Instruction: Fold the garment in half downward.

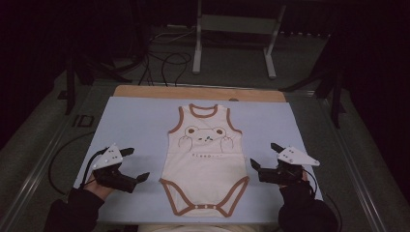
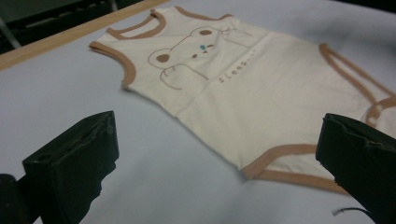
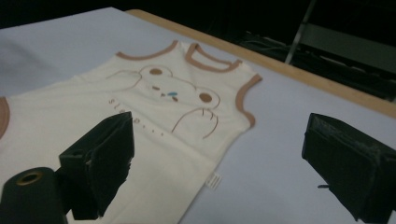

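A cream sleeveless baby bodysuit (image 1: 205, 154) with brown trim and a bear print lies flat on the pale blue mat (image 1: 130, 125), neck toward the far edge. My left gripper (image 1: 135, 164) hovers open just left of its lower hem, nothing between the jaws. My right gripper (image 1: 263, 155) is open at the garment's right side, near the hip. The left gripper view looks over the bodysuit (image 2: 243, 88) from its leg opening. The right gripper view shows the bodysuit (image 3: 154, 121) with a small side label (image 3: 213, 181).
A wooden strip (image 1: 198, 92) borders the mat's far edge. Beyond it stand a metal frame (image 1: 237, 38) and loose cables (image 1: 164, 63) on the floor. Dark tripod legs (image 1: 333, 92) stand at the right and left of the table.
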`<state>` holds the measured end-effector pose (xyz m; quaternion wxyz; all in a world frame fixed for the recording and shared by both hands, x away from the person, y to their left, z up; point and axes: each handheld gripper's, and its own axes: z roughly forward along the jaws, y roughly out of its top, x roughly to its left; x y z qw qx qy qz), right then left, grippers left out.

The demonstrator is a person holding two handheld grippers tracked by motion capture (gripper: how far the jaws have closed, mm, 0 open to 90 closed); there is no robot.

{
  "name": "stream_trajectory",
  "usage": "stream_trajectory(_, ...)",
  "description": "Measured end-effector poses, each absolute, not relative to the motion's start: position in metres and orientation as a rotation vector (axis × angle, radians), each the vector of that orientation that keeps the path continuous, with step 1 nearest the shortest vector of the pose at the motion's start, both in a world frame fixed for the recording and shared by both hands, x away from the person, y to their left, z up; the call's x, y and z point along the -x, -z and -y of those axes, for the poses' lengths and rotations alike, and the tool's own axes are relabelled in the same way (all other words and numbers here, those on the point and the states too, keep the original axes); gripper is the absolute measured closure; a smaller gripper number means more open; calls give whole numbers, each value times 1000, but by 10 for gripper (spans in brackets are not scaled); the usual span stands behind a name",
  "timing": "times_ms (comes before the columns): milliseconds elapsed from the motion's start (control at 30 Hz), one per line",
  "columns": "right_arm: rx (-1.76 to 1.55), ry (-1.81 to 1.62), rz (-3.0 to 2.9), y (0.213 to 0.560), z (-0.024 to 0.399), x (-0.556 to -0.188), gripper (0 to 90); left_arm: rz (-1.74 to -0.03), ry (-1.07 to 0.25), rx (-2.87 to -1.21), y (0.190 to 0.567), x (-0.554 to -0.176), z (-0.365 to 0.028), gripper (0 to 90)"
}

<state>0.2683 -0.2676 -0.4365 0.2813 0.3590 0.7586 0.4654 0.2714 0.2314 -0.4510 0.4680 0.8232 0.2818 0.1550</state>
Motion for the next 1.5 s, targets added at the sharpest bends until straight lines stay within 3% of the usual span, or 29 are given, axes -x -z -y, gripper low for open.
stream_trajectory(600, -891, -1275, -2050, 412, 252, -307, 93, -669, -389, -2054, 427, -303, -215, 1)
stream_trajectory(700, -908, -1272, -2053, 415, 250, -316, 132, -670, -387, -2081, 428, -308, -210, 1)
stream_trajectory(1500, -1031, -1206, -2194, 446, 244, -363, 92, -774, -336, -2096, 432, -360, -190, 1)
